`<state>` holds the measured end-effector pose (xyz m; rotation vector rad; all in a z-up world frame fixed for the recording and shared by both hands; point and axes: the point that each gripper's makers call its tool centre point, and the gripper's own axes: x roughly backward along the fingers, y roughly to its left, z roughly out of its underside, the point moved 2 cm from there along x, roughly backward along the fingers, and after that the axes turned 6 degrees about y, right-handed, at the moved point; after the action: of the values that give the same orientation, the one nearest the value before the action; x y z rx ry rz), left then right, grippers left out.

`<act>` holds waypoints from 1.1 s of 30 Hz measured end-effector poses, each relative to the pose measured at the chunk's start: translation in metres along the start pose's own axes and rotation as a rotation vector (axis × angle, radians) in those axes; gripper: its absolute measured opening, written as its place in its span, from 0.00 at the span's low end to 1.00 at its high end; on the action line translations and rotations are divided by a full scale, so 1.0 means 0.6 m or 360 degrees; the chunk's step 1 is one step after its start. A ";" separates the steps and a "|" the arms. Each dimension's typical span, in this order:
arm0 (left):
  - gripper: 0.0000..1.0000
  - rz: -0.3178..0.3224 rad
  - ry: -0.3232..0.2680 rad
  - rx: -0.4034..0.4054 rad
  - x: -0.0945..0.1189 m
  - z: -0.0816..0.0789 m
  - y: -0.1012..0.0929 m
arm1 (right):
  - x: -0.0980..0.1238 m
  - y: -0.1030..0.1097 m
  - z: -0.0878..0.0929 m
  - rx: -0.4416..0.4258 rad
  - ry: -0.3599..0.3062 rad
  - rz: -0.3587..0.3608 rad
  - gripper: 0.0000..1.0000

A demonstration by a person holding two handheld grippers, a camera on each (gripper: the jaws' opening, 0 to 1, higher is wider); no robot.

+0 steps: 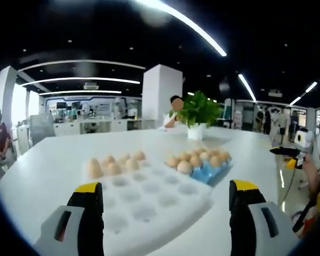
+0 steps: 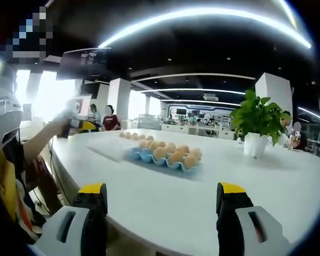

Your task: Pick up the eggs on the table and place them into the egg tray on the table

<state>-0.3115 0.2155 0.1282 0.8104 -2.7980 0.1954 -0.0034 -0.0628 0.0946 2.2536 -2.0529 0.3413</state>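
A white foam egg tray (image 1: 149,205) lies on the white table just ahead of my left gripper (image 1: 166,188), which is open with nothing between its jaws. Several tan eggs (image 1: 114,165) fill the tray's far row. To its right is a blue egg carton (image 1: 209,173) loaded with several eggs (image 1: 197,159). In the right gripper view, the blue carton (image 2: 149,158) with its eggs (image 2: 170,152) sits mid-table, the white tray (image 2: 109,148) behind it to the left. My right gripper (image 2: 162,188) is open and empty near the table's edge, well short of the carton.
A green plant in a white pot (image 1: 197,114) (image 2: 256,130) stands on the table beyond the trays. A hand holds the other gripper at the right edge (image 1: 290,152) and at the left (image 2: 77,125). People sit in the background.
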 end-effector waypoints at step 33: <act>1.00 0.0108 0.0317 -0.0096 -0.136 -0.018 0.056 | -0.008 -0.005 0.008 -0.0007 0.0026 0.0014 0.88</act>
<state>-0.2604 0.2877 0.1163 0.6447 -2.6321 0.1905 -0.0003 -0.0587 0.0893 2.2325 -2.0543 0.3539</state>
